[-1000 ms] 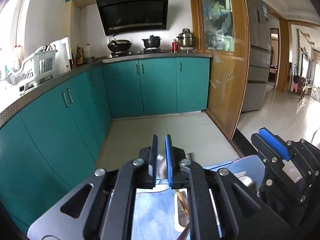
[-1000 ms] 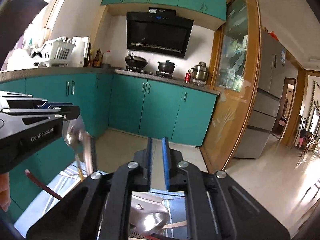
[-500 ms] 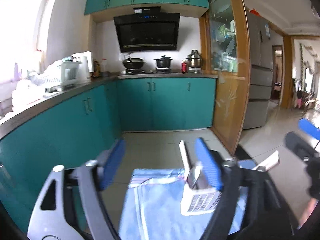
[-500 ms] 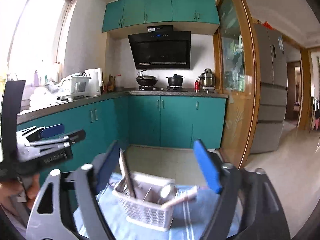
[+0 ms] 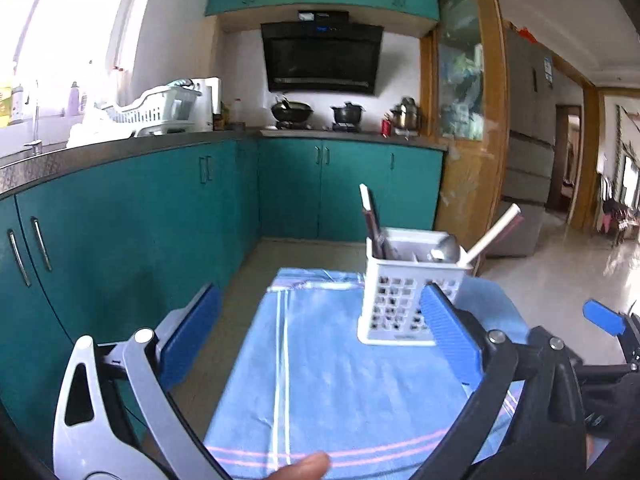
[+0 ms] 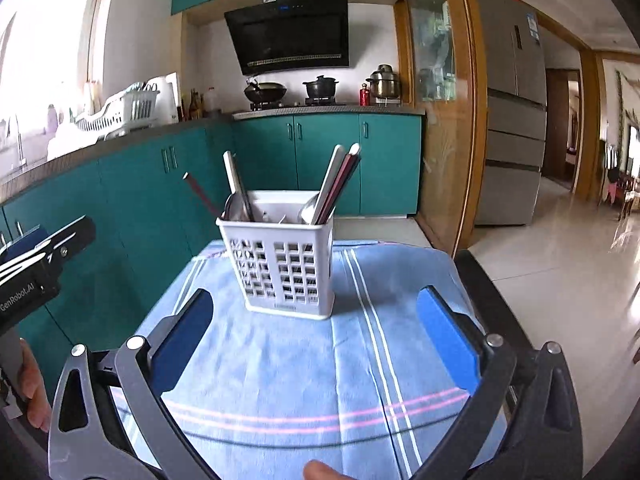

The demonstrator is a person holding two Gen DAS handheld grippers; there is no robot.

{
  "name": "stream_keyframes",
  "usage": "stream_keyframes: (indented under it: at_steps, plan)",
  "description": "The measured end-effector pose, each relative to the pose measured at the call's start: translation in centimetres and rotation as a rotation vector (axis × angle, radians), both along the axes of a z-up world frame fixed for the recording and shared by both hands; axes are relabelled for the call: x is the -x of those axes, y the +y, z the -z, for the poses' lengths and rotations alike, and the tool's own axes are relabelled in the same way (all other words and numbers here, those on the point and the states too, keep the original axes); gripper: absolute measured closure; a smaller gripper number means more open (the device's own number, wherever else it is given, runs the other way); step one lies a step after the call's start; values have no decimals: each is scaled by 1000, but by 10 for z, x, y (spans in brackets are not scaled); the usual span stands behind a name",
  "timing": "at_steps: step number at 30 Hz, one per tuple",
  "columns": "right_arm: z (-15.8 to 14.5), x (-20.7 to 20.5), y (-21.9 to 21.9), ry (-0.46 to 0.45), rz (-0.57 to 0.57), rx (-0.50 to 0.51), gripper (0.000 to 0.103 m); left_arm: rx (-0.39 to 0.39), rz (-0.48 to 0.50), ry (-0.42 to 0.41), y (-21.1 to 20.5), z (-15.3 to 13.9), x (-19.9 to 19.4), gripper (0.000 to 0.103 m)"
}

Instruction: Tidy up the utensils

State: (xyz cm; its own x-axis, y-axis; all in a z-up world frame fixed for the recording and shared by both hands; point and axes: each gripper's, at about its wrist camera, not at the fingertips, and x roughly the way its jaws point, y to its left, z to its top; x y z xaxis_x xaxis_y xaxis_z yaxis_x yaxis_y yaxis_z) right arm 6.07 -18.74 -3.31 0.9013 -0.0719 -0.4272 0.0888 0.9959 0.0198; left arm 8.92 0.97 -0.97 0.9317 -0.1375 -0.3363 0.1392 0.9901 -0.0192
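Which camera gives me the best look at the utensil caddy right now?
Right wrist view: the white utensil caddy stands centred and unobstructed on the blue cloth. In the left wrist view the caddy sits off to the right, its lower corner hidden behind a tool finger.

Both wrist views look forward over the blue cloth [image 6: 280, 364], sharing the white caddy [image 5: 404, 300].

Teal cabinets [image 5: 120, 216] under dark counter [image 5: 100, 156], pale tiled floor [image 6: 560, 272] (bright window [image 5: 52, 40] at left).

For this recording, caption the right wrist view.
Open right tongs face a white utensil caddy holding spoons and chopsticks on a blue striped cloth.
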Motion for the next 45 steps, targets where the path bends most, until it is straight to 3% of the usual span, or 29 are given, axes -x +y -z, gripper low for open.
stream_keyframes:
  at_steps: [7, 45]
  plan:
    - [-9, 18, 16, -38, 17, 65, 3, -25, 32, 7, -9, -5, 12, 4]
    - [-16, 46, 8, -71, 46, 50, 3, -52, 41, 2, -3, -6, 28, 4]
